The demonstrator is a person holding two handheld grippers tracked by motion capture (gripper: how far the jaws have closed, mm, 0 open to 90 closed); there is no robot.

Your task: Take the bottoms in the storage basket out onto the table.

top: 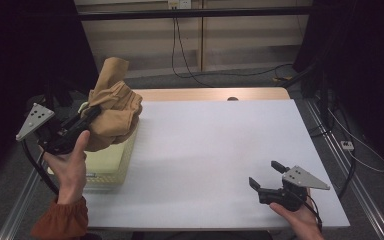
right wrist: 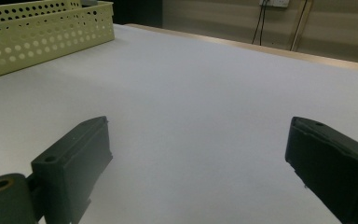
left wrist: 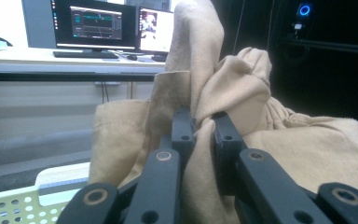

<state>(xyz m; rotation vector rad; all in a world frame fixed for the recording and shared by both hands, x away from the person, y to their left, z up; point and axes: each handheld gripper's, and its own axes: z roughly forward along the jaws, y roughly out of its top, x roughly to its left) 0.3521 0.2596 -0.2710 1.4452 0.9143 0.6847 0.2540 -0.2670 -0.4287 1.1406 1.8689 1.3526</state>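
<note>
Tan garment lifted over basket, left side of table.

High view: left gripper (top: 91, 113) clenched on the bunched tan cloth (top: 112, 107), held above the pale yellow basket (top: 111, 165) at the table's (top: 220, 150) left edge; right gripper (top: 265, 176) rests near the front right corner, well apart.
Left gripper view: jaws pinch a fold of cloth (left wrist: 223, 84), bulk hanging right, basket (left wrist: 14, 205) below left.
Right gripper view: jaws spread wide, nothing between; basket (right wrist: 37, 37) lies far left, so the left hand is nearer.
</note>
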